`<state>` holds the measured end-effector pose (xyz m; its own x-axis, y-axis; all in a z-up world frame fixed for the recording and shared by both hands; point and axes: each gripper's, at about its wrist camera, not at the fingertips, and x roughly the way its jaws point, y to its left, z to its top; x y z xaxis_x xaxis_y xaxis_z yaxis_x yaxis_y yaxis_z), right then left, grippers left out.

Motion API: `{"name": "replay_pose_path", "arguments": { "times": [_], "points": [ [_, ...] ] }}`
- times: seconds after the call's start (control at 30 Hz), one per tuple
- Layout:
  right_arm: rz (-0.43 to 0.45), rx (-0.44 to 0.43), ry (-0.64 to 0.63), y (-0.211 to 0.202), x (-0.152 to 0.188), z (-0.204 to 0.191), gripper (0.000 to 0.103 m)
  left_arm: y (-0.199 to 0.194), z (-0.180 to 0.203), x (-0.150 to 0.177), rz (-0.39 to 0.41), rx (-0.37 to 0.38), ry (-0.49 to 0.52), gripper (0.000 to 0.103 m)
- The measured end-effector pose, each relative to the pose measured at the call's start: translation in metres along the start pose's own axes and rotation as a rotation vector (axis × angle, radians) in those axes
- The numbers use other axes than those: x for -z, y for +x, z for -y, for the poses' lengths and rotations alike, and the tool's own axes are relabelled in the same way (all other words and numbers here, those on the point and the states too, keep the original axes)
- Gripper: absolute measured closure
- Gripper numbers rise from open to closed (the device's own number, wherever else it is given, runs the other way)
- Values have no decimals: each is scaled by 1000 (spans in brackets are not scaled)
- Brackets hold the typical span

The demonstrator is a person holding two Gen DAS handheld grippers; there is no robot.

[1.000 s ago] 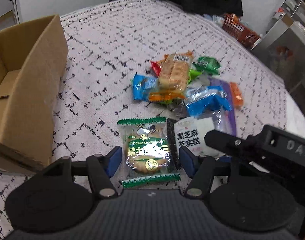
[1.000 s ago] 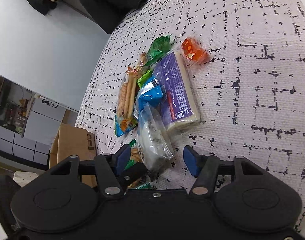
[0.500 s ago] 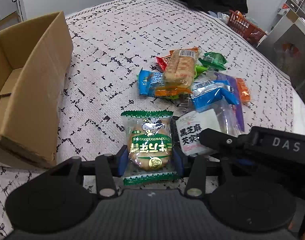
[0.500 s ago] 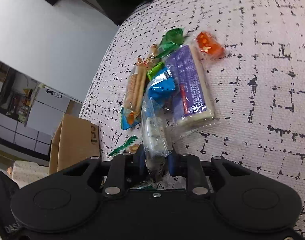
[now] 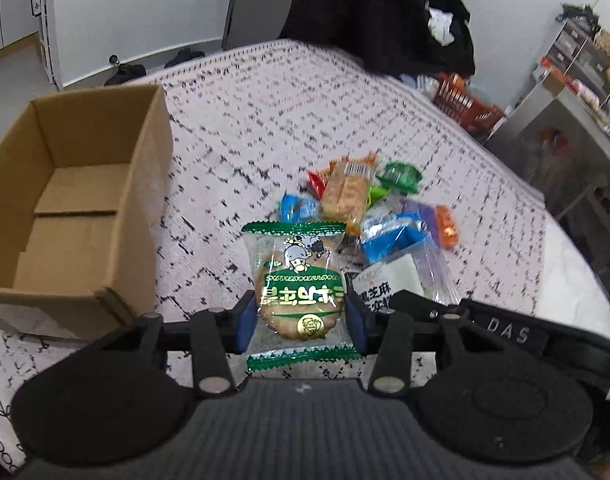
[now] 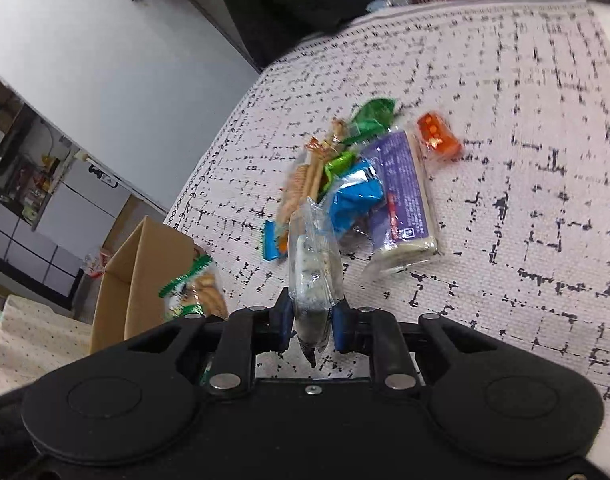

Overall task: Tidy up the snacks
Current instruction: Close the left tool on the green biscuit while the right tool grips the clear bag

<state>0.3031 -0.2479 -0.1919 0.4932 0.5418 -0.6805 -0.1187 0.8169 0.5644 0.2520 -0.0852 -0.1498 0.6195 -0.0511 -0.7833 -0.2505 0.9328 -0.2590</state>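
Observation:
My left gripper (image 5: 300, 320) is shut on a green-edged biscuit packet (image 5: 298, 292), held lifted above the patterned cloth. My right gripper (image 6: 312, 322) is shut on a clear sesame-cake packet (image 6: 313, 268), also raised off the cloth; the same white-labelled packet (image 5: 389, 280) shows beside the biscuit in the left wrist view. The biscuit packet (image 6: 193, 290) appears at the left in the right wrist view. An open cardboard box (image 5: 69, 216) stands to the left. A heap of snacks (image 5: 369, 208) lies farther out on the cloth.
In the heap lie a purple-wrapped bar (image 6: 401, 196), a blue packet (image 6: 355, 200), an orange packet (image 6: 439, 140), a green packet (image 6: 373, 118) and a cracker pack (image 5: 345, 192). A red basket (image 5: 465, 106) and dark clothing (image 5: 385, 20) sit beyond the far edge. Shelving stands at right.
Both grippers closed on their packets, the left on the biscuit, the right on the sesame cake, and both have lifted them off the cloth. The box shows more of its inside.

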Motion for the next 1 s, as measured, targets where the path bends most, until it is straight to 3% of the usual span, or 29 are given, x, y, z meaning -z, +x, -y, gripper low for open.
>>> {"name": "replay_pose_path", "arguments": {
  "times": [0.53, 1.0],
  "points": [
    [89, 67, -50, -46, 8, -46, 84, -56, -27, -11, 133, 81, -45, 57],
    [124, 74, -106, -47, 5, -99, 84, -76, -61, -22, 186, 131, -98, 57]
  ]
}}
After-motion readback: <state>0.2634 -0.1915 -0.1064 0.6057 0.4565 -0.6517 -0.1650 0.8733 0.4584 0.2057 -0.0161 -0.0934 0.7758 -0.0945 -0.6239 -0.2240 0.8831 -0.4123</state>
